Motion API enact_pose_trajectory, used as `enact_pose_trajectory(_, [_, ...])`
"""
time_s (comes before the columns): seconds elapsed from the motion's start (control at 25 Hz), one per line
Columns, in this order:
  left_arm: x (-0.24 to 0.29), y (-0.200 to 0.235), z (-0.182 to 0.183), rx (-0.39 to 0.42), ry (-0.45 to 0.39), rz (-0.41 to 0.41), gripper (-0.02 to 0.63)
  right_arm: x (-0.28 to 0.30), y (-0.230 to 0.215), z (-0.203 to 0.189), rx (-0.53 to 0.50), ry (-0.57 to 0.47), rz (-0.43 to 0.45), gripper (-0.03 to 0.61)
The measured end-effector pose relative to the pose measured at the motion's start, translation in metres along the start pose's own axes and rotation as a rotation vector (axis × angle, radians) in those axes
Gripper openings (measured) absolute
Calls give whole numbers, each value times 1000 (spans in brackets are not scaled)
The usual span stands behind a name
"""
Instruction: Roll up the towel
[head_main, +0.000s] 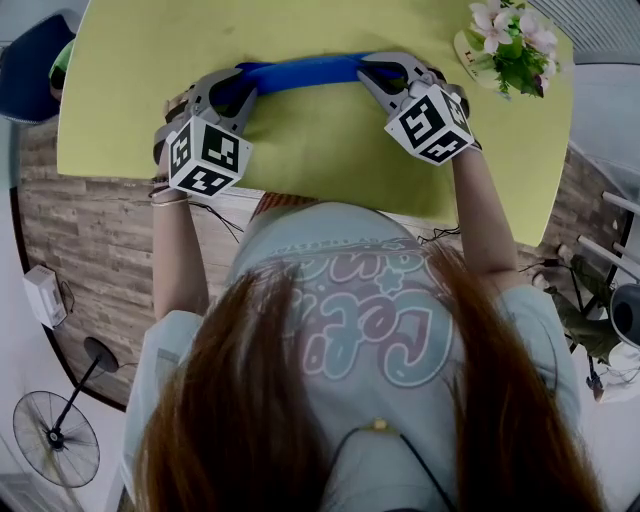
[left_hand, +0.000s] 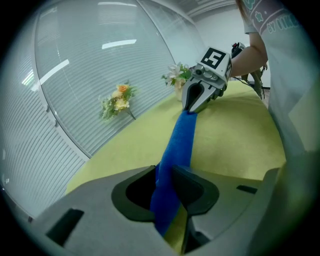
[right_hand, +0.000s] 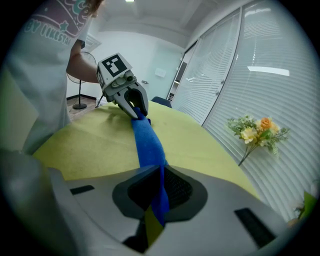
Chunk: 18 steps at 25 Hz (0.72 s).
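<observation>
2 ends of the blue towel (head_main: 300, 72) are clenched in the jaws of left gripper (head_main: 238, 88) and right gripper (head_main: 378, 75)

Pretty bright room here: a yellow-green table (head_main: 130, 100) sits next to a long run of white blinds (right_hand: 270, 75) behind glass, with strip-light reflections (left_hand: 119, 45) showing in it. Orange-yellow flowers (right_hand: 255, 132) are over by the blinds and a pink-white bunch (head_main: 515, 40) is at the table's corner. Off the table's near edge there's wood-look planking (head_main: 90, 240), a black pedestal fan (head_main: 55, 437) on pale floor, and a dark blue chair (head_main: 25, 65).
</observation>
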<state>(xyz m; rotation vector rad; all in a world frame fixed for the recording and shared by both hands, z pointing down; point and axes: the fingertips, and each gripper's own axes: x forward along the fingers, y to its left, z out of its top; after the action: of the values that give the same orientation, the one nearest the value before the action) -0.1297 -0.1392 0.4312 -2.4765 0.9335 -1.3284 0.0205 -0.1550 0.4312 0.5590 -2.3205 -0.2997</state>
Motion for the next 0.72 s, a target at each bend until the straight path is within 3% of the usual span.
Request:
enact_pose_trajectory(0.28, [-4,6,-2,-67,-36,-2,121,3,-1,-1,41,-11,24,32])
enact_pose_trajectory(0.48, [-13,20,1,-154,-84,1,133,-4,-6,-3,84,-25,19,75])
enact_pose_trajectory(0.72, [-21,27,4,-175,-105,19,135,-15,-15,-5,83,-35,-16,97])
